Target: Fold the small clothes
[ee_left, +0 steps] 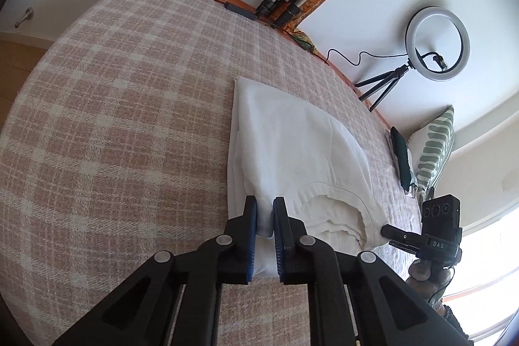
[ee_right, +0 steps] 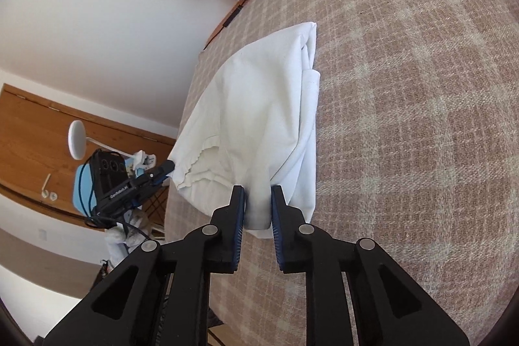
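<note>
Left tongs (ee_left: 265,209) pinching white shirt (ee_left: 292,145) edge, right tongs (ee_right: 257,200) gripping its opposite end, plaid bedspread (ee_left: 113,119) lying beneath both

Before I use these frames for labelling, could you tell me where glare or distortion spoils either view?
Left wrist view: the window at lower right is blown out, and fisheye bows the plaid bedcover. Right wrist view: evenly lit and sharp, the white garment slightly overexposed, dark vignette in the corners.
</note>
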Demonstrator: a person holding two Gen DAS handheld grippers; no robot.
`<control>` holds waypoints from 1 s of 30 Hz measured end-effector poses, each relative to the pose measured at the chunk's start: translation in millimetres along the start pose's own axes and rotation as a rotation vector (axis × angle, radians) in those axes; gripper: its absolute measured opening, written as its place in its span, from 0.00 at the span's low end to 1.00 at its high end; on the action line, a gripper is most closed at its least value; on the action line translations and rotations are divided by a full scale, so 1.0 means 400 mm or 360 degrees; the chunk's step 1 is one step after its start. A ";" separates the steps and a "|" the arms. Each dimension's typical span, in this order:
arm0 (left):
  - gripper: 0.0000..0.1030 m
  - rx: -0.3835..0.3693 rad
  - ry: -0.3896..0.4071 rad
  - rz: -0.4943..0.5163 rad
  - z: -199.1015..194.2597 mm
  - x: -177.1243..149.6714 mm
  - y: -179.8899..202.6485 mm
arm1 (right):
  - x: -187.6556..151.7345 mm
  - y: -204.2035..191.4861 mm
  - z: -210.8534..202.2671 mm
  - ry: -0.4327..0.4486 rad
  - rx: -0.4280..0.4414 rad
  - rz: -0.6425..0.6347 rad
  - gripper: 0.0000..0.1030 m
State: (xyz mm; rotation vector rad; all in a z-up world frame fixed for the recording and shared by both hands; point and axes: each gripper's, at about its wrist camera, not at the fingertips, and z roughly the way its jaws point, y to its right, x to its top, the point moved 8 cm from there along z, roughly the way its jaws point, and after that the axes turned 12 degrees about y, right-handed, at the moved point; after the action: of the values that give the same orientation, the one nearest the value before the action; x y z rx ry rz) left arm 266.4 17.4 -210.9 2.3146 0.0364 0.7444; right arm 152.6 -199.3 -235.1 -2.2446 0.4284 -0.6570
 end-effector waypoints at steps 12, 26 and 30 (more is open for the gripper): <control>0.04 -0.0009 0.0012 0.0005 -0.005 0.004 0.005 | 0.002 -0.010 -0.003 -0.0032 0.0040 -0.0017 0.17; 0.02 -0.0021 0.0044 0.0070 -0.071 -0.013 0.036 | 0.043 -0.048 -0.111 0.0120 0.0106 -0.0017 0.03; 0.02 0.0079 -0.0060 0.0087 -0.041 -0.074 -0.013 | -0.014 -0.020 -0.078 0.0006 0.0044 -0.0022 0.03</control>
State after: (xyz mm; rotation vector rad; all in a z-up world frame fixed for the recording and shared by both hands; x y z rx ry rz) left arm 234.1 25.0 -219.2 2.3849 -0.0261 0.7344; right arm 131.0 -208.9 -212.5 -2.2225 0.4035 -0.6705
